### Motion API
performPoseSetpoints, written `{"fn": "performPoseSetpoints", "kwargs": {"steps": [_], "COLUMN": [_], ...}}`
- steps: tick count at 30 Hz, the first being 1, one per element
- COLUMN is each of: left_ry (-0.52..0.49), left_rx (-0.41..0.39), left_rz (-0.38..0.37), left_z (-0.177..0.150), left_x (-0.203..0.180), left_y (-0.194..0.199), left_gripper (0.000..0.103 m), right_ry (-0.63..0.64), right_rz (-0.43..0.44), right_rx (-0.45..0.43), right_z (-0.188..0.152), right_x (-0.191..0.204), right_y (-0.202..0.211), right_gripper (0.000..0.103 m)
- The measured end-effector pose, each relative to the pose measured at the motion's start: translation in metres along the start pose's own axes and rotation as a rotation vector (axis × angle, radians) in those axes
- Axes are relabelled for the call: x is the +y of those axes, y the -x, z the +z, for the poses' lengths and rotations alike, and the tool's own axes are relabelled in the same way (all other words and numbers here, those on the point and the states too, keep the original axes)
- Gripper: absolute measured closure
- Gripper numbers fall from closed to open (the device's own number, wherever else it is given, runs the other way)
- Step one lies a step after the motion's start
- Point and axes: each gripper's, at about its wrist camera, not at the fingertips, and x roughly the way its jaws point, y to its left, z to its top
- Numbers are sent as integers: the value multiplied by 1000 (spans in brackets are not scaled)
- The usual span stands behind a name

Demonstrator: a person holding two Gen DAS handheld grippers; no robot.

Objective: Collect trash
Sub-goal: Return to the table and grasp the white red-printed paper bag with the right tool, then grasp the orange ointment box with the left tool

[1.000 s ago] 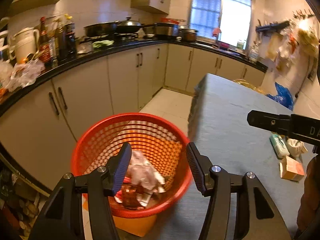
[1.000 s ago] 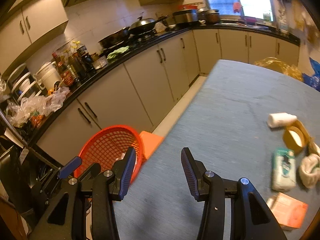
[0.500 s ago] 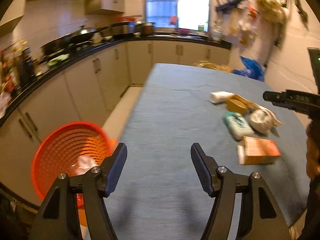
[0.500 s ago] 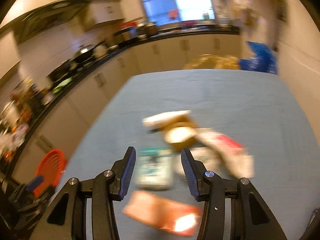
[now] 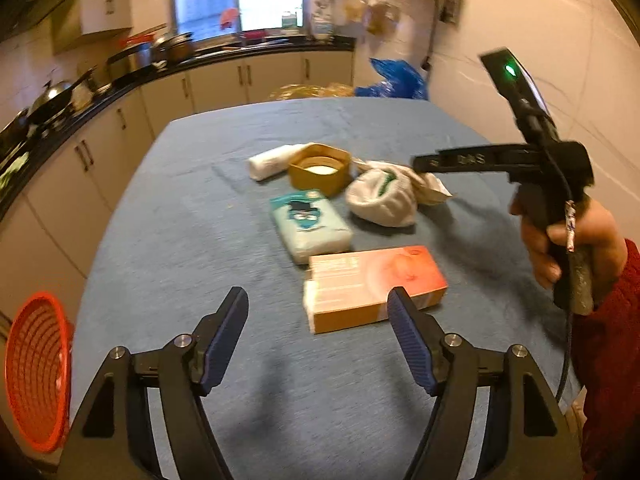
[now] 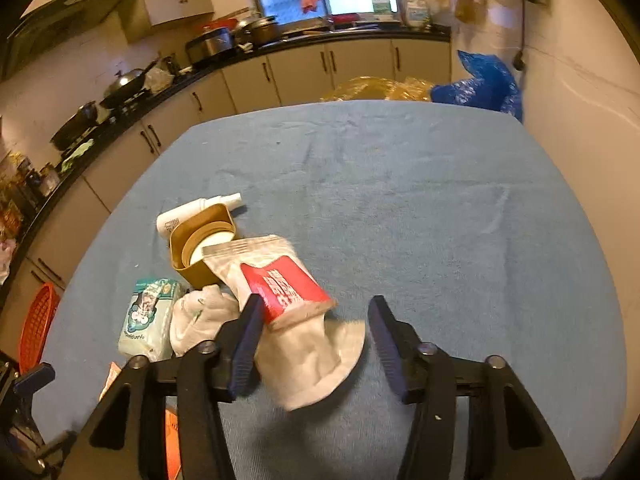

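A blue-covered bench [image 5: 180, 208] carries a cluster of trash. Beside the bench's left edge stands a red basket [image 5: 34, 372]. The left tool [image 5: 316, 330], jaws opening and empty, hovers just before an orange carton [image 5: 372, 284]. The right tool [image 6: 314, 330], jaws opening, straddles a red-and-white wrapper [image 6: 280, 280], not clamping it.

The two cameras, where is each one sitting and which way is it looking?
Left wrist: on the left gripper, looking down the blue-clothed table at an orange cardboard box; a hand with the right gripper shows.
Right wrist: on the right gripper, over a red-and-white crumpled packet.
Both show the teal tissue pack and red mesh basket.
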Motion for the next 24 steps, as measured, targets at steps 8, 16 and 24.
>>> {"fn": "performPoseSetpoints", "kwargs": {"steps": [8, 16, 24], "left_ry": [-54, -12, -24], "left_rx": [28, 118, 146], "left_rz": [-74, -87, -162], "left_z": [18, 22, -2], "left_x": [0, 7, -14], "left_y": [-24, -60, -42], "left_gripper": [23, 23, 29], "right_ry": [40, 28, 2], "right_rz": [53, 118, 158], "right_rx": [19, 84, 62], "right_z": [-4, -13, -15], "right_x": [7, 4, -2], "right_y": [-14, -30, -19], "right_gripper": [35, 56, 60]}}
